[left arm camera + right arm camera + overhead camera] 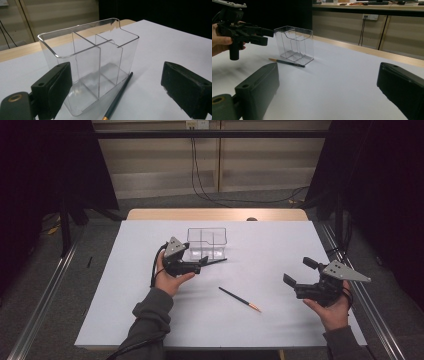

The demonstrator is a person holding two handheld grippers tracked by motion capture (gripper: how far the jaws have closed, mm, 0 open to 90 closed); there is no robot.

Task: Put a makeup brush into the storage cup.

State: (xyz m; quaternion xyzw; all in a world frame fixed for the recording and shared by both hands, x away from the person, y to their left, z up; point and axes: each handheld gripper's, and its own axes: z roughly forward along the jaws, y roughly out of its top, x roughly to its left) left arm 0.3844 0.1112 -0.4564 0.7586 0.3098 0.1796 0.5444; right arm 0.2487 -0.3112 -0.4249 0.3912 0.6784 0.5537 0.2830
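My sleeves [150, 312] are grey. Each black gripper [197, 266] carries a grey three-cornered plate [174, 247]. A black cable [156, 265] trails off.

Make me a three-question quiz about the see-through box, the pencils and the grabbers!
1. Where is the clear box?
A. On the floor
B. Between the right gripper's jaws
C. On the white table, close to the left gripper

2. How many pencils lie on the table?
A. One
B. Two
C. Five

3. How is the right gripper?
A. Open, with nothing between its jaws
B. Shut on a pencil
C. Shut on the box

Answers:
1 C: the high view shows the box standing on the table right by the left gripper.
2 B: one pencil lies along the foot of the box, and another pencil lies out in the middle of the table.
3 A: its two jaws stand wide apart, with bare table between them in the right gripper view.
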